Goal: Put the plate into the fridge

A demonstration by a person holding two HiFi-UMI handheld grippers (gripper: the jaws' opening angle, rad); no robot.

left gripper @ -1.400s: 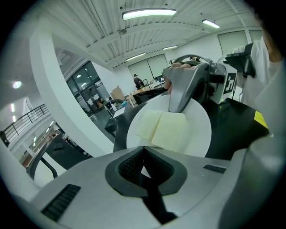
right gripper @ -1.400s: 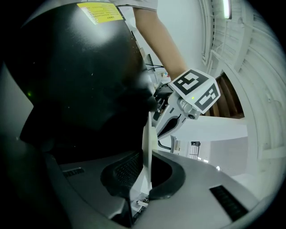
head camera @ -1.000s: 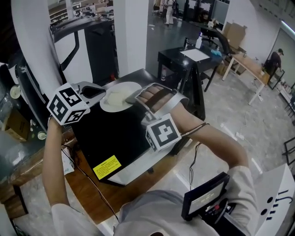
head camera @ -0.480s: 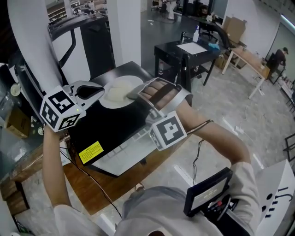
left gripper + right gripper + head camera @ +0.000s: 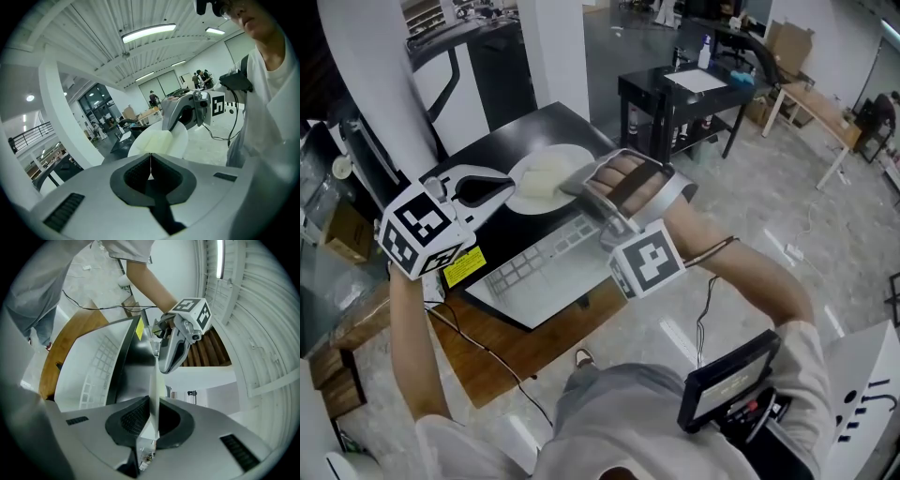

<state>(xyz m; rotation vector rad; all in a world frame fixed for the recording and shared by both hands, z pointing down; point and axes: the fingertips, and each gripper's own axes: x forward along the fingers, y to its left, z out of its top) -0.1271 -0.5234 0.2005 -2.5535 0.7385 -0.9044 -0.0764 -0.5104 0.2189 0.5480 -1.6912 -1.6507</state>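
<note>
Currently: plate (image 5: pixel 546 178), white and carrying a pale item, is held level above the black fridge (image 5: pixel 548 127) top. Right gripper (image 5: pixel 574 192) has its jaws clamped on the plate's near rim. Left gripper (image 5: pixel 506 184) has its jaws pressed together with nothing between them, its tip just beside the plate's left edge. White gridded panel (image 5: pixel 546 267) lies below.

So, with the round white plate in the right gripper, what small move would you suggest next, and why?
Probably carry the round white plate, pinched by the right gripper, down from above the black fridge toward its front opening: the white-lined door already hangs open, and the shut left gripper holds nothing.
</note>
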